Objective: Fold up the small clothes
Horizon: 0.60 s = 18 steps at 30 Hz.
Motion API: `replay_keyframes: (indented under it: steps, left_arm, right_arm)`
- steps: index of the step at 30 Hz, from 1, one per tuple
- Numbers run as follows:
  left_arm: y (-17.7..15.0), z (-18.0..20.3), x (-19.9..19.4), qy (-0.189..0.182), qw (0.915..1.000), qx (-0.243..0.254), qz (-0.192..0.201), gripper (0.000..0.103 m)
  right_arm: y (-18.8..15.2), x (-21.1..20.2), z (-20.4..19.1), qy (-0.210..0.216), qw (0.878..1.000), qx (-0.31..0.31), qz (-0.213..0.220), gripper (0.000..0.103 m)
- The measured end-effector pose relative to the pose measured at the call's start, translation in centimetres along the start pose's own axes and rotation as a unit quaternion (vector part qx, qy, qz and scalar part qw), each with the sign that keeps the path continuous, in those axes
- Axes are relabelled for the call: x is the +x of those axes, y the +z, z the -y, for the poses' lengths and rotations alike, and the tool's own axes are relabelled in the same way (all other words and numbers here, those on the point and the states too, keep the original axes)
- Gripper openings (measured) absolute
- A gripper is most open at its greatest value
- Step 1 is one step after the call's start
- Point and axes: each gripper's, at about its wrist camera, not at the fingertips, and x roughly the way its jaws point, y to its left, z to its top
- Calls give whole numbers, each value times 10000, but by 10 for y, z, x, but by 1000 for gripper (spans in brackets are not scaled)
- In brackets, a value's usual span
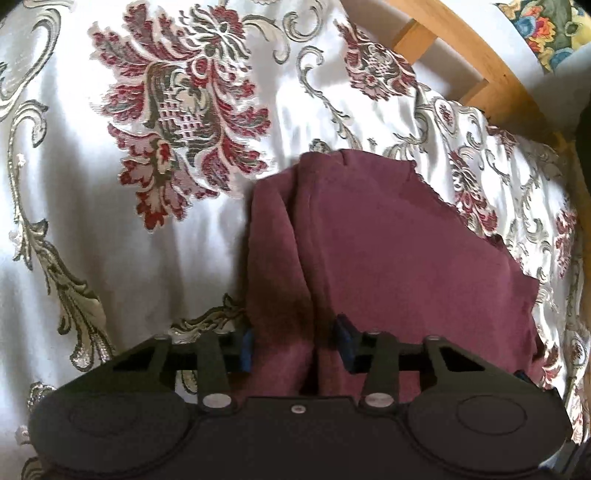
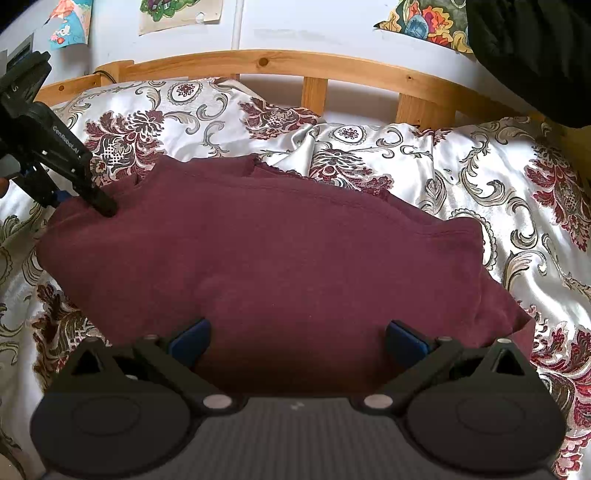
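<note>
Nearest to me, the left gripper [image 1: 295, 343] stood with its jaws partly drawn in around a raised ridge of the maroon knitted garment [image 1: 369, 258]; cloth bunched up between the blue pads [image 1: 347, 345], though I could not tell whether they had pinched it yet. The right gripper [image 2: 297, 341] hung with its jaws spread wide and nothing in them, the garment's near hem lying flat beneath and between the tips. Seen from the right gripper's view, the left gripper [image 2: 107, 210] had planted itself on the far left corner of the cloth. The garment lay spread crosswise on the bed, roughly flat, with a lace-edged layer peeking out past its far edge. I judged that the fold was only starting: corners were being taken up, one side ahead of the other. The next move, I thought, called for the right jaws to drop and close on the near hem, so both sides could lift together and carry over evenly. Beyond the jaws stretched the white satin bedspread with red and grey floral damask [image 2: 480, 177], rumpled and slippery-looking, likely to shift under the cloth. Farther still ran the pale wooden slatted bed rail [image 2: 314, 62], then a white wall with coloured drawings [image 2: 181, 14]; nothing blocked the way.
</note>
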Motion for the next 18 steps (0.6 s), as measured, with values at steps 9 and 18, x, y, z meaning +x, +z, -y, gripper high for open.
replay_keyframes:
  steps: [9, 18]
  left_arm:
    - [-8, 22, -22, -103, 9965, 469, 685, 21]
    - [-5, 90, -57, -361, 9907, 889, 966, 19]
  right_arm:
    - [4, -3, -1, -52, 10000, -45, -69, 103]
    - [20, -22, 16, -397, 9983, 263, -326, 103]
